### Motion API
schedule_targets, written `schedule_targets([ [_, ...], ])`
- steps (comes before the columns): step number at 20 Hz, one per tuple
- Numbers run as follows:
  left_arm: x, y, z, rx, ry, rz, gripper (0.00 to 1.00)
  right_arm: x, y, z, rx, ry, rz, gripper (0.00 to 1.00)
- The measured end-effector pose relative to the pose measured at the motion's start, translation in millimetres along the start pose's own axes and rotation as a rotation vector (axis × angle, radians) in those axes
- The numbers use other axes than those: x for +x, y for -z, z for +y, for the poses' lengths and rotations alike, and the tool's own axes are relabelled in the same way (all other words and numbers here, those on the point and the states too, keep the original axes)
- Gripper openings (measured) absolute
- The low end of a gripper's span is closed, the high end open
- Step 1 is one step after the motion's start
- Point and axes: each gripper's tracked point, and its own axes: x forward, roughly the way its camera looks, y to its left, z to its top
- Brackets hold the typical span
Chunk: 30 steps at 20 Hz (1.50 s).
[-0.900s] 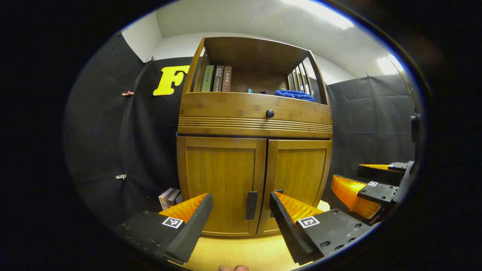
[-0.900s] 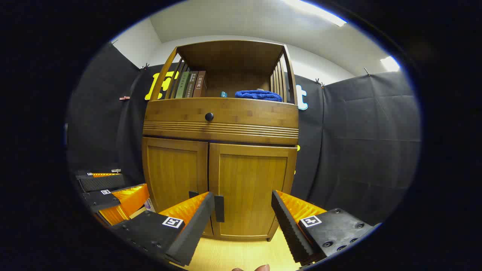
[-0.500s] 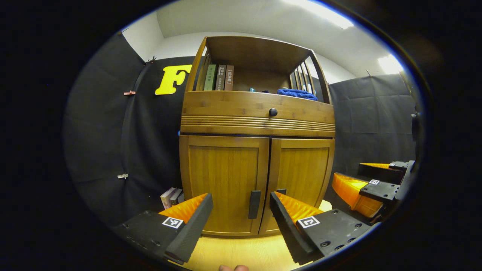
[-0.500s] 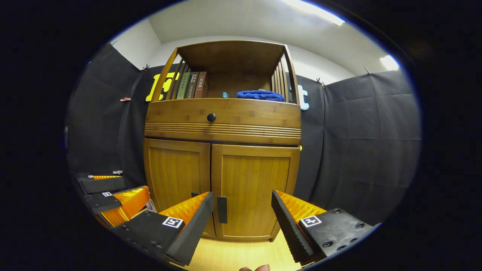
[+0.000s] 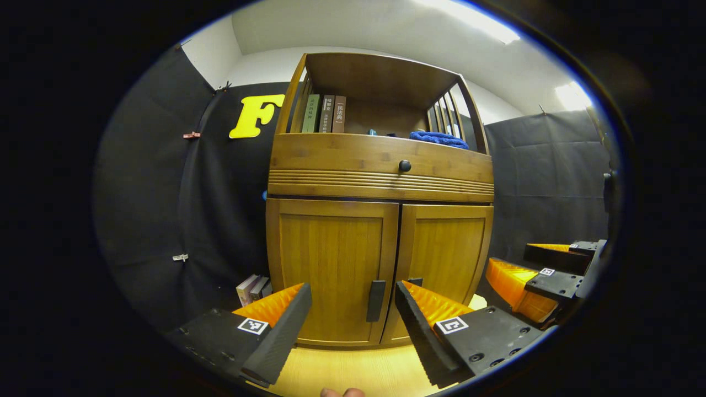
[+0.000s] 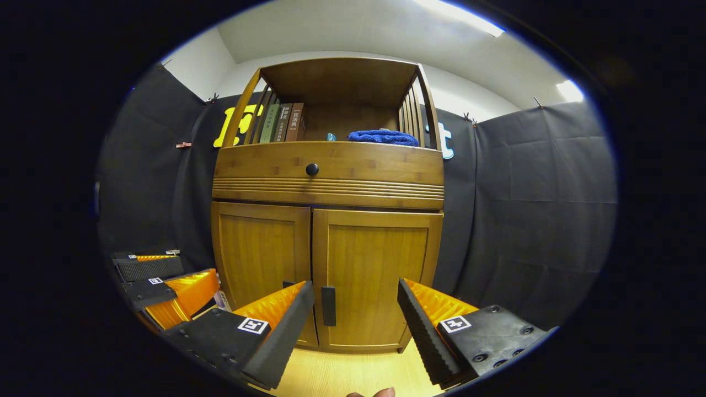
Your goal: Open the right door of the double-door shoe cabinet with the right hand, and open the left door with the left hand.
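Right gripper view: both doors shut, my two hand-held grippers spread wide in front of the shoe cabinet (image 6: pixel 327 176).

My right hand-held gripper (image 6: pixel 356 309) holds nothing and is near the right door (image 6: pixel 375 281), whose dark handle (image 6: pixel 329 298) sits just inside my left finger. I judge the step is the reach: I should shift so the handle lies between both fingers, close on it squarely, then pull in an arc about the outer hinge. In the left gripper view my left hand-held gripper (image 5: pixel 353 311), also wide and holding nothing, faces the left door (image 5: pixel 331 270), its handle (image 5: pixel 376 300) between the fingers but farther off.
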Motion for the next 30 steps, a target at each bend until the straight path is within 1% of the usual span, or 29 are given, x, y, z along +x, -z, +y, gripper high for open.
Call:
schedule_targets([
  [2,1,0,-1,0.002,0.003,0.001,0.94,0,1,0,0.0,0.0,0.002,0.98],
  [4,1,1,0,0.003,0.006,0.002,0.94,1,2,-1,0.005,0.002,0.005,0.96],
  [5,1,0,0,0.003,0.008,0.002,0.94,1,1,0,0.008,0.001,0.004,0.98],
  [6,1,1,1,0.003,0.008,0.002,0.94,2,1,2,0.009,-0.002,0.005,0.96],
  [9,1,2,5,0.007,0.008,0.003,0.94,9,3,10,0.014,-0.021,0.008,0.98],
  [13,0,6,12,0.007,0.005,0.008,0.94,29,7,23,0.025,-0.048,0.008,0.98],
  [17,3,10,19,-0.001,0.005,0.011,0.94,63,21,38,0.045,-0.07,0.015,0.97],
  [21,7,12,28,0.002,-0.003,0.014,0.94,93,58,45,0.05,-0.082,0.047,0.96],
  [23,8,14,32,-0.003,-0.005,0.015,0.94,112,75,49,0.075,-0.089,0.069,0.97],
  [26,9,15,37,-0.003,-0.012,0.005,0.94,136,97,52,0.086,-0.092,0.077,0.97],
  [28,9,17,41,0.0,-0.025,0.009,0.94,147,112,56,0.095,-0.101,0.092,0.97],
  [29,8,17,43,-0.001,-0.034,0.013,0.94,156,121,56,0.093,-0.091,0.101,0.98],
  [30,5,18,44,-0.003,-0.037,0.015,0.94,162,130,56,0.093,-0.09,0.114,0.93],
])
